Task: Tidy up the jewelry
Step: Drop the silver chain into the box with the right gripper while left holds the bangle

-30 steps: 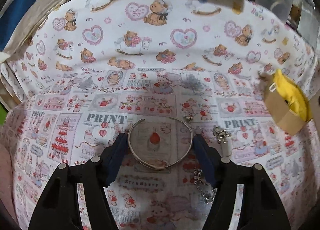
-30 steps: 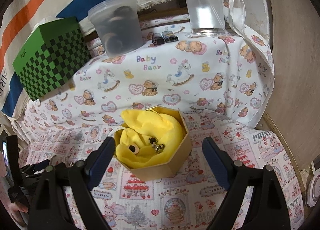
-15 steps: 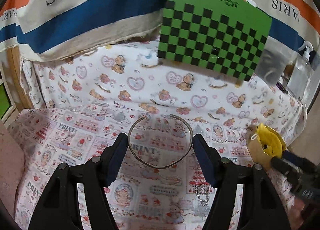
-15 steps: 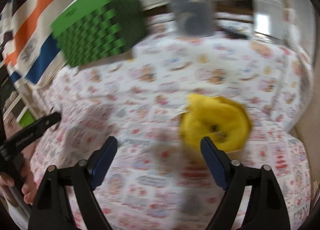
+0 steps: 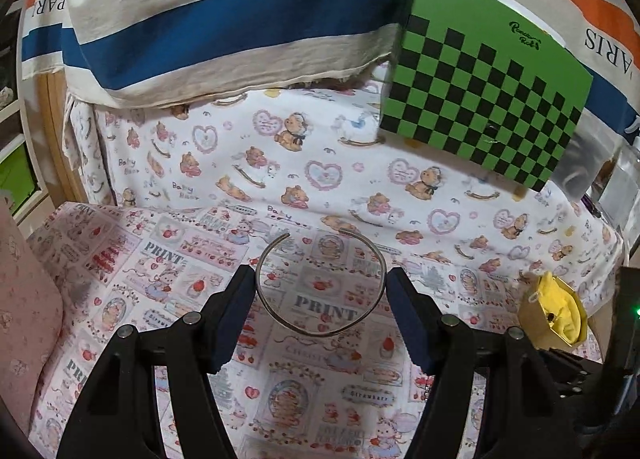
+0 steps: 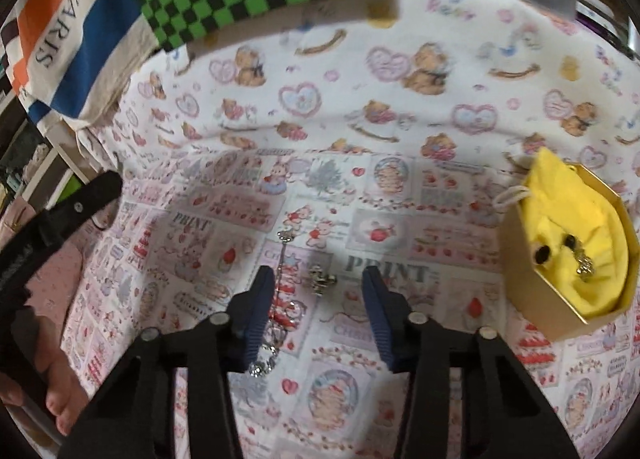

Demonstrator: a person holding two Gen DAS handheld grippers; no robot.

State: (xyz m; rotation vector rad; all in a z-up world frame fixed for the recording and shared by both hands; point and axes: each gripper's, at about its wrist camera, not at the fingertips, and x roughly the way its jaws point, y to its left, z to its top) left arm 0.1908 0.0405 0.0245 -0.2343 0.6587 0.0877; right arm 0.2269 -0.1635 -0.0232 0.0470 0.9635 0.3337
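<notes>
The thin silver open-ended wire bangle looks light, springy and slippery, best gripped across its opposite sides, as the left gripper does now, its fingers clamped on it above the printed cloth-covered worktop. The right gripper has just been narrowing its half-open, empty fingers around a small silver charm lying beside a limp chain, well apart from the yellow-lined hexagonal cardboard box.
</notes>
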